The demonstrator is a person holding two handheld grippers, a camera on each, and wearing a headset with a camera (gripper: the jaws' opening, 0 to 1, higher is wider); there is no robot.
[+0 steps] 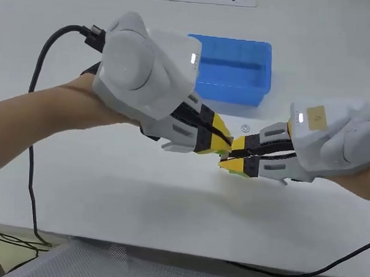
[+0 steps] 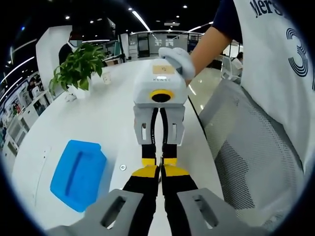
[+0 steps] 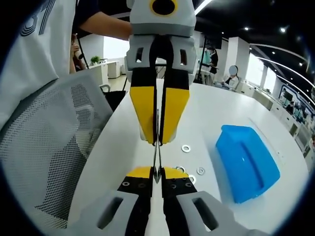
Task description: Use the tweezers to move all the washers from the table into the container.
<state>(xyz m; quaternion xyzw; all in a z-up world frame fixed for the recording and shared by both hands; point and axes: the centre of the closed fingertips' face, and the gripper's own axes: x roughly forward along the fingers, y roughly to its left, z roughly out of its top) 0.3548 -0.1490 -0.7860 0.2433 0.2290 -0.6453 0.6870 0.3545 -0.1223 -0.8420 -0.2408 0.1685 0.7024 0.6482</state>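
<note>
Currently: both grippers meet tip to tip over the white table [image 1: 109,190], sharing the tweezers [image 3: 156,155].

Left gripper [image 1: 226,146] comes in from the left with its yellow-tipped jaws pressed together on the thin metal tweezers. Right gripper [image 1: 228,160] faces it from the right, jaws likewise pinched on the same tweezers at their other end, as the right gripper view shows. Washers [image 3: 185,148] lie loose on the table just beyond the meeting point, between the grippers and the blue container [image 1: 234,70]. One washer [image 1: 245,128] shows in the head view, near the container's front wall.
</note>
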